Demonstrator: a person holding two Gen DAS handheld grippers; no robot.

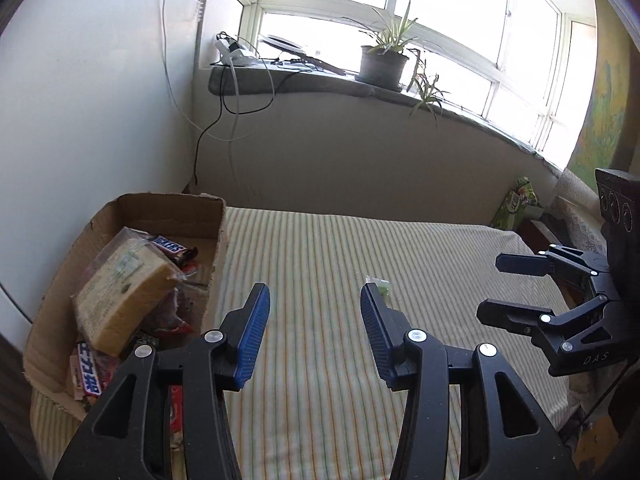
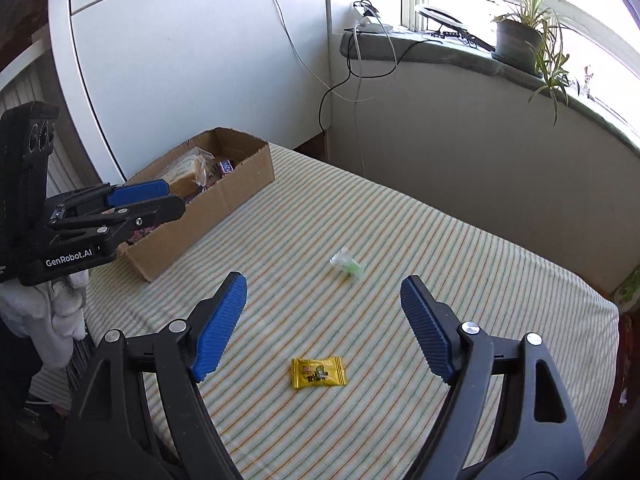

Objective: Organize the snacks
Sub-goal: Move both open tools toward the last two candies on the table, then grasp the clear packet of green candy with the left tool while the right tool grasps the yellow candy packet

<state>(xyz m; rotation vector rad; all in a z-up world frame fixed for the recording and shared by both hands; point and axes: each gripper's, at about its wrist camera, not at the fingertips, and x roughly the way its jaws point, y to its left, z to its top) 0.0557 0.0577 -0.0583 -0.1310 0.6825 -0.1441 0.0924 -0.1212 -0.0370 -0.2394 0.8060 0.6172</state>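
A striped cloth (image 2: 400, 240) covers the table in front of you, with a window sill and a potted plant (image 2: 520, 38) along the far wall and white panels on the left. At the far left of the table sits the cardboard box (image 2: 224, 200), already holding a wrapped sponge cake (image 1: 124, 296) and several chocolate bars (image 1: 170, 246). Two snacks are left loose on the cloth: a yellow candy packet (image 2: 319, 372) lying flat, near you, and a small clear wrapper with something green inside (image 2: 346, 265) further off, toward the middle of the table.

Your right gripper (image 2: 324, 320) hangs above the cloth with its jaws wide and nothing between them; the yellow packet lies just below and between its fingers. Your left gripper (image 1: 316, 332) is also spread wide and empty, held beside the box's near end.

Judging from this, you are between picks, with the yellow packet the likely next one. You will want to lower the right gripper straight down over it and close across its short sides, since the packet is thin, flat and crinkly and could slide on the cloth. The green wrapper looks light and puffy; it may shift at a touch.
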